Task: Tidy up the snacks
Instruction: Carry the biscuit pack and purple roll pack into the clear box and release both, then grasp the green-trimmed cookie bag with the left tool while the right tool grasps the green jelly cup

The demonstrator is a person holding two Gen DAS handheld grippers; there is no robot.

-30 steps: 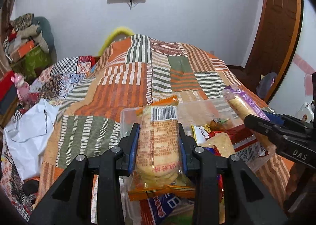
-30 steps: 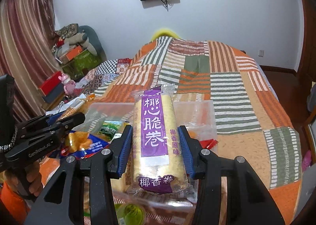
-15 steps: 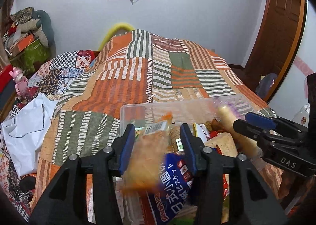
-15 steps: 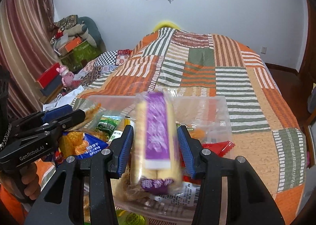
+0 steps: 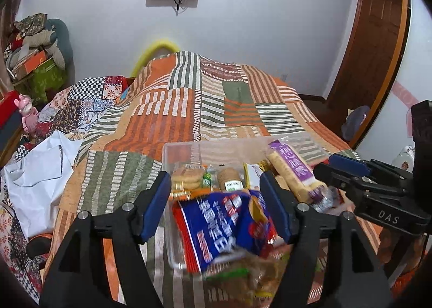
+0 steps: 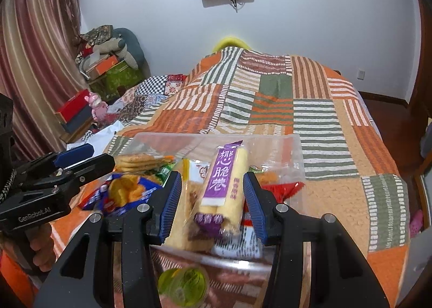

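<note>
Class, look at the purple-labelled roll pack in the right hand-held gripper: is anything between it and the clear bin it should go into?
Nothing visible blocks it. The purple-labelled roll pack sits between the pads of the right hand-held gripper, directly over the open clear bin. Only snack packs already in the bin lie beneath. The left hand-held gripper, jaws opening, is off to the side.

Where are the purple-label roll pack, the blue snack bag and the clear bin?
purple-label roll pack (image 6: 225,181): right wrist view, on its purple label.
blue snack bag (image 5: 218,224): left wrist view, on its printed blue front.
clear bin (image 5: 216,147): left wrist view, on its far wall.
</note>
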